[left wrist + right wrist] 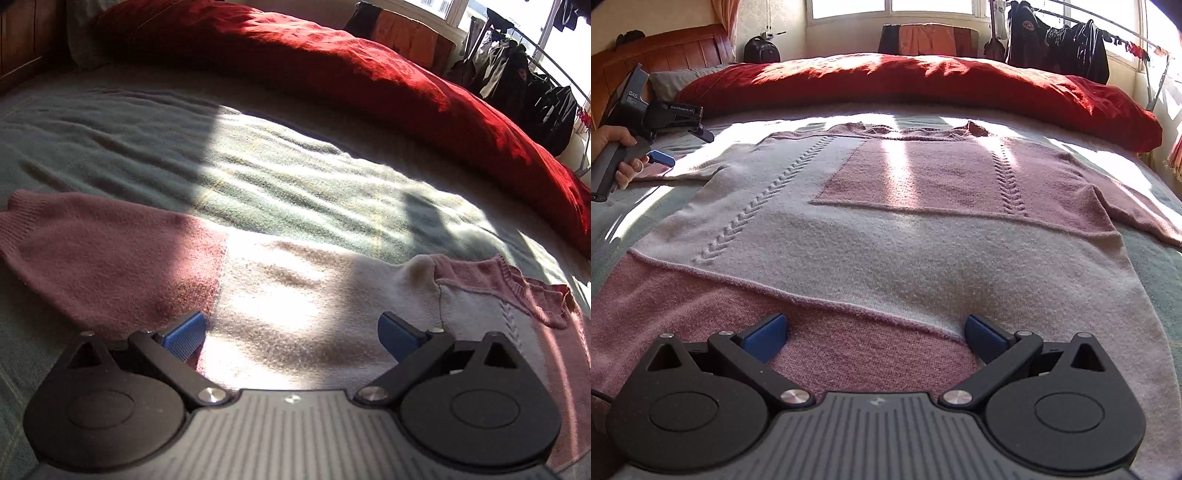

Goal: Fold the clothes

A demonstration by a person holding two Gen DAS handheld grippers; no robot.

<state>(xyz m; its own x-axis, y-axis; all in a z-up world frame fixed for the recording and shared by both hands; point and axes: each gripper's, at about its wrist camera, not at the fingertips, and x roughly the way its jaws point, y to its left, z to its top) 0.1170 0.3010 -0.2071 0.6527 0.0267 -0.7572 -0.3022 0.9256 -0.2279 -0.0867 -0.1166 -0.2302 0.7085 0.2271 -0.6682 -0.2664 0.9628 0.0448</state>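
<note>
A bed fills both views, covered by a pale green blanket (1156, 266) that is lightly rippled and cut by hard bands of sunlight and shadow. Along the far side of the blanket lies a long red quilt (923, 85), bunched into a ridge. Beyond the quilt, at its left end, stands a wooden headboard (665, 55) with a grey pillow (665, 83) against it; behind the quilt's middle are bright windows (886, 7), and toward its right end a rack of dark clothes (1063, 40) hangs in the light.

A pink and white sweater (886, 236) lies flat on the blanket, front up, neckline toward the quilt and hem toward the right wrist camera. Its sleeve (92, 251) stretches out to the side, pink at the cuff, white nearer the shoulder.

The left gripper (291, 332) hovers low over the white part of that sleeve, its blue pads (186, 332) spread wide with nothing between them. A hand (617, 155) grips its handle. The right gripper (875, 336) sits over the sweater's pink hem band, jaws likewise wide apart and empty.
</note>
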